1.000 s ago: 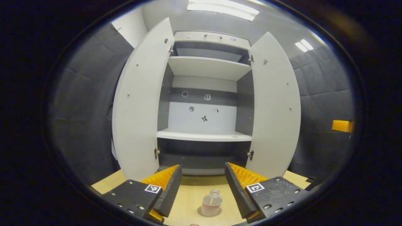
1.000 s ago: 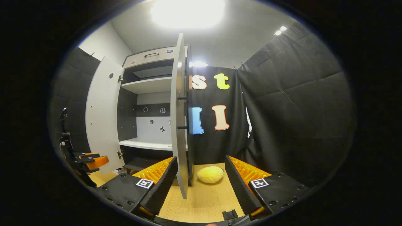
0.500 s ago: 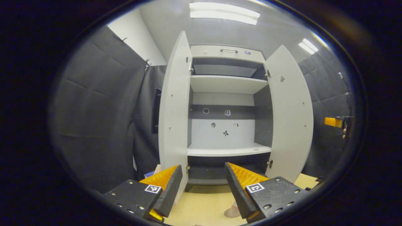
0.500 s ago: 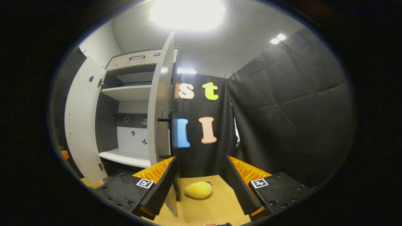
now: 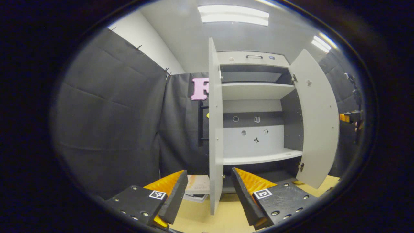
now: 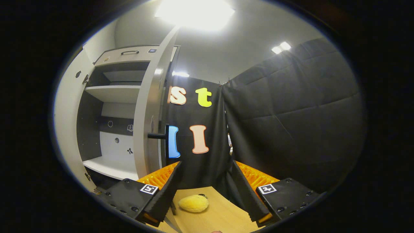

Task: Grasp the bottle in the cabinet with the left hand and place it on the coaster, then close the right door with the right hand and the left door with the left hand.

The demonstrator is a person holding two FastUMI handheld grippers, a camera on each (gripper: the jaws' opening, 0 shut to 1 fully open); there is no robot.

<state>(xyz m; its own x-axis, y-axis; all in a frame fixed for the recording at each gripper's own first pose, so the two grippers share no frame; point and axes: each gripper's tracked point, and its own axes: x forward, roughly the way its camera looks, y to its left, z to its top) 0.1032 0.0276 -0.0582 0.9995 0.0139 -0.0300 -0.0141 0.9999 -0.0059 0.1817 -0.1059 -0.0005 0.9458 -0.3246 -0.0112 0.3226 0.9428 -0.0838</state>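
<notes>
The white cabinet (image 5: 255,97) stands with both doors swung out and bare shelves inside. In the left gripper view the left door (image 5: 215,129) shows edge-on, its free edge running down between the fingers of my open left gripper (image 5: 209,197). The right door (image 5: 318,126) hangs open beyond, and the other gripper (image 5: 351,116) shows small at the far right. In the right gripper view the right door (image 6: 147,116) is seen from outside with its dark handle (image 6: 158,136). My right gripper (image 6: 204,191) is open, just right of that door's lower edge, holding nothing.
A yellow plush toy (image 6: 193,203) lies on the wooden tabletop (image 6: 220,213) between the right gripper's fingers. A flat booklet (image 5: 197,187) lies on the table by the left door's foot. Black cloth walls close in on both sides.
The left gripper swung leftward: the bottle on its coaster slid out of view and the left door now lines up between its fingers. The right gripper moved closer to the right door's outer face.
</notes>
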